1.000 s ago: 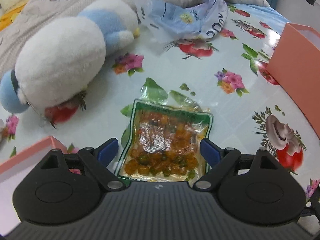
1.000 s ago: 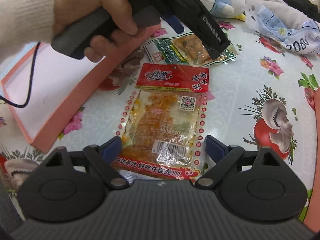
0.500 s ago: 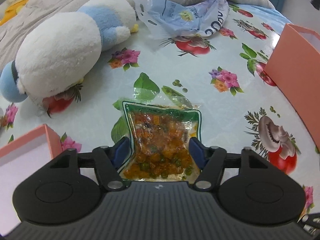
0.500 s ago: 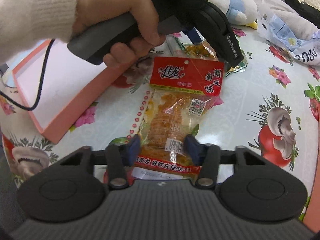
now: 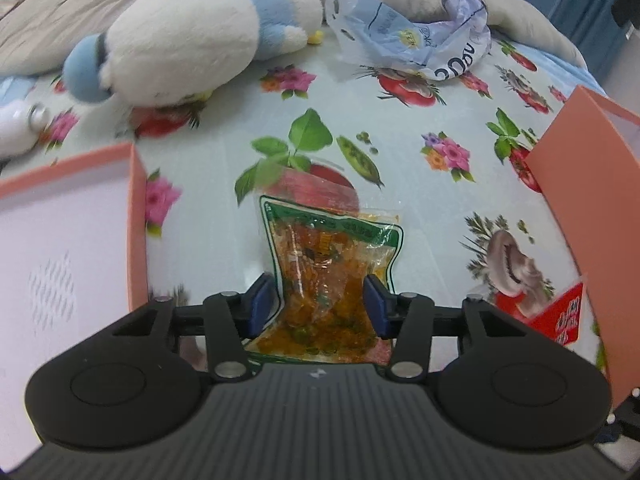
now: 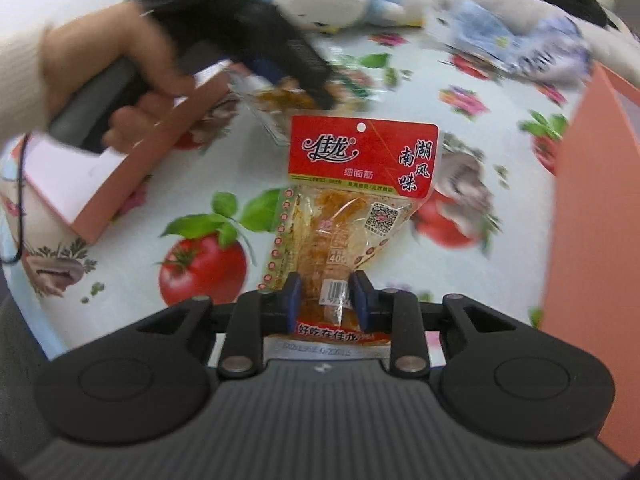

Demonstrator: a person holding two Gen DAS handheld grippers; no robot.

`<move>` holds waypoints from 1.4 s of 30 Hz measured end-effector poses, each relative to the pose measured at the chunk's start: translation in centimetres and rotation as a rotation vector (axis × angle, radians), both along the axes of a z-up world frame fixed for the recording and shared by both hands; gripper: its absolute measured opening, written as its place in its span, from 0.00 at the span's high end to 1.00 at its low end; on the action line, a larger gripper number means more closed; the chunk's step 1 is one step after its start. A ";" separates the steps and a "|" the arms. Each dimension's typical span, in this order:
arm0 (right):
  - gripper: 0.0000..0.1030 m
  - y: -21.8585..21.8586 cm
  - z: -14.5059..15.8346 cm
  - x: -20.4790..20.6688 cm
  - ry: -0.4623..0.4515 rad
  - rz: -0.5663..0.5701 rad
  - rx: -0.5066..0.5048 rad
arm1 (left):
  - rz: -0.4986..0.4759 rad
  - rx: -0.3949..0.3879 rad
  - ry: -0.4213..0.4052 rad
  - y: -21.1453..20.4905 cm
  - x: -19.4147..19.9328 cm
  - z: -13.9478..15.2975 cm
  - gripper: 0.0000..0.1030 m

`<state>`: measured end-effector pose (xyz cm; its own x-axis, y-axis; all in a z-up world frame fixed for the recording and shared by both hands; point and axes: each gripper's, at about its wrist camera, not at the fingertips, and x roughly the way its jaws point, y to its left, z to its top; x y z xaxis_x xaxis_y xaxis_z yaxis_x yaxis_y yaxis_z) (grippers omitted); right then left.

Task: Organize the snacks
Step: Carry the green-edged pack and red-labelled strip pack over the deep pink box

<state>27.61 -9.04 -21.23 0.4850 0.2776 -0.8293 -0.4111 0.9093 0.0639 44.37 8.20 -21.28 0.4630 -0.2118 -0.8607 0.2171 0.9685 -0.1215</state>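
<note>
Fingers (image 5: pixel 262 306) of the left gripper (image 5: pixel 318 306) have just been closing and now pinch the green-edged snack pouch (image 5: pixel 328 264), lifted off the flowered tablecloth (image 5: pixel 400 152). Likewise the right gripper (image 6: pixel 326 298) has just been closing — its pads squeeze the red-topped snack packet (image 6: pixel 360 160), held up between two pink boxes (image 6: pixel 104 184) (image 6: pixel 592 200). Beyond lie a plush penguin (image 5: pixel 188 36) and a crumpled plastic bag (image 5: pixel 416 44).
</note>
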 end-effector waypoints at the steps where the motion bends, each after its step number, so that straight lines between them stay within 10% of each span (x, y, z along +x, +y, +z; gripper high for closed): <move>1: 0.71 -0.4 0.1 -0.2 0.004 -0.014 0.005 | 0.015 -0.009 0.002 0.1 -0.6 0.1 0.49; 20: 0.71 -2.8 5.0 -7.5 -0.067 -0.129 0.082 | 0.294 -0.131 -0.029 0.5 -18.3 4.3 0.66; 42: 0.71 -8.5 14.4 -18.9 -0.279 -0.272 0.158 | 0.215 -0.222 -0.253 -5.3 -33.3 17.8 0.66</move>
